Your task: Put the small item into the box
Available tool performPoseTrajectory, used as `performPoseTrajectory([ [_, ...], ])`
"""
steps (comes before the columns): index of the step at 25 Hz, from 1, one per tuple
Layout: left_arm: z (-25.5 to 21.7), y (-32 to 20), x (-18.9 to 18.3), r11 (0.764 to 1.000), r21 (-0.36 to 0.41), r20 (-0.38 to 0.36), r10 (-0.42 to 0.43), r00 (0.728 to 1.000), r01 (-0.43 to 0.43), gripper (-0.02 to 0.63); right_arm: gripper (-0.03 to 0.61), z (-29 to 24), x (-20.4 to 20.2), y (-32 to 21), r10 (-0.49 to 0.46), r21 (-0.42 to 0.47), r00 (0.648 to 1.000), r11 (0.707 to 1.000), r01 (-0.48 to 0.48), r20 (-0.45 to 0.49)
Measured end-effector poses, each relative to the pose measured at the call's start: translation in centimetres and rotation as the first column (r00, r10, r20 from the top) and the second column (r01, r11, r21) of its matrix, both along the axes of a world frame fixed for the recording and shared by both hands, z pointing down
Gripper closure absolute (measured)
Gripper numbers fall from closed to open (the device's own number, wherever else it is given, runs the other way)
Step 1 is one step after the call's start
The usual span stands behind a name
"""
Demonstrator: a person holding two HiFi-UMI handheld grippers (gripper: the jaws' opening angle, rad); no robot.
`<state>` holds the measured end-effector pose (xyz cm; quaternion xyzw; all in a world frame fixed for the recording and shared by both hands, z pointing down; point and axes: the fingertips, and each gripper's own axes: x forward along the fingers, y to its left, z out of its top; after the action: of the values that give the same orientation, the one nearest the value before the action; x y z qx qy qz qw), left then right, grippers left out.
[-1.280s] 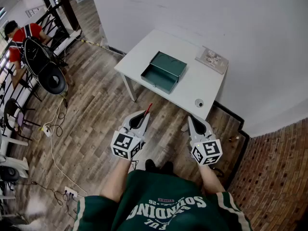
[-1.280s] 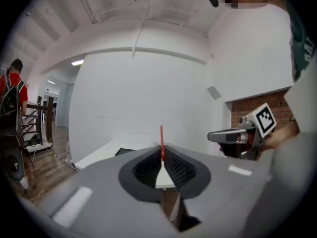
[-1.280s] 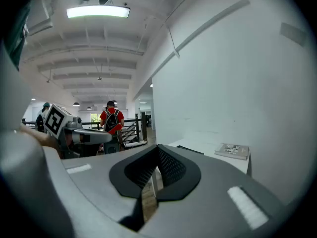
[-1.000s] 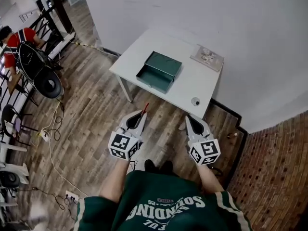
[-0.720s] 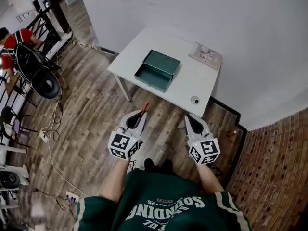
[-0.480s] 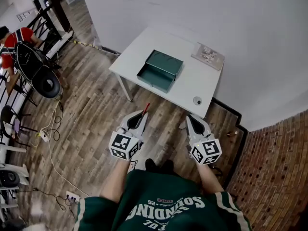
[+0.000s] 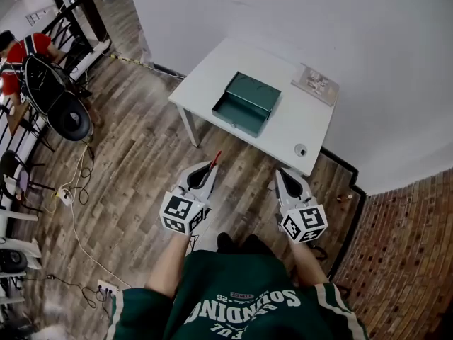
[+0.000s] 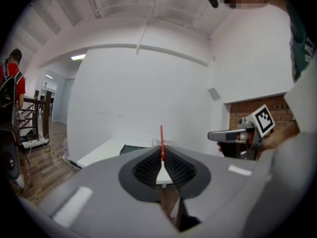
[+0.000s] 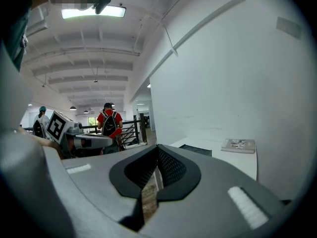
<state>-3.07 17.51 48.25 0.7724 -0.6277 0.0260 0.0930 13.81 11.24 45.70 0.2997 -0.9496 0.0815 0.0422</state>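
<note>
"Red sliver [image 8: 161, 138] in the left gripper [image 8: 162, 158]: status?"

"Clenched on it. The jaws press together with the thin red piece pinched at their tips, and it stands upright and projects ahead. I judge this to be the small item. It is gripped by its lower end, so the free end can lead the way into the box."

"Right gripper [image 9: 157, 156]?"

"Jaws closed against each other with nothing between them. It is held level beside the left one, apart from it, over the wooden floor [image 7: 141, 161]. No job for it is apparent, and I judge it a spare."

"Position relative to the work?"

"Both grippers sit in front of the person's body, short of the white table [image 7: 205, 83], so the carry is not finished. The green box [image 7: 248, 103] sits mid-table with its open tray facing the near edge, which suits a drop from this side. The tray looks empty, though it is small in view."

"Anything else on the table?"

"A small round object [image 7: 301, 149] lies by the near right corner, well apart from the box. I cannot tell what it is. A book [image 7: 316, 84] lies at the far corner by the wall. Farther off to the left, a person in red [image 7: 21, 52] stands by a railing, away from the route to the table."
</note>
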Motion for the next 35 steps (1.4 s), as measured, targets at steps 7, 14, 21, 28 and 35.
performPoseTrajectory([
  [7,0.5,-0.1,-1.2,1.0,-0.006,-0.011,0.011,1.0,-0.011,0.549,0.575,0.9,-1.1,0.6,0.001,-0.019,1.0,1.0,-0.002,-0.018],
  [14,1.1,-2.5,-1.6,1.0,-0.008,-0.017,0.025,1.0,-0.025,0.549,0.575,1.0,-1.6,-1.7,0.011,-0.01,1.0,1.0,-0.012,-0.017],
  [21,1.3,-7.7,-3.0,0.999,-0.011,-0.007,0.045,0.999,-0.045,0.549,0.575,2.4,-3.1,-6.6,0.024,-0.033,1.0,0.999,-0.024,-0.01],
  [28,1.3,-15.0,-5.2,0.997,-0.033,0.015,0.065,0.998,-0.065,0.548,0.575,3.4,-6.0,-13.7,0.024,-0.061,1.0,0.998,-0.023,0.001],
  [35,1.2,-22.6,-7.0,0.995,-0.064,0.032,0.08,0.996,-0.078,0.548,0.575,3.4,-7.9,-21.5,0.033,-0.078,0.999,0.996,-0.031,0.019],
])
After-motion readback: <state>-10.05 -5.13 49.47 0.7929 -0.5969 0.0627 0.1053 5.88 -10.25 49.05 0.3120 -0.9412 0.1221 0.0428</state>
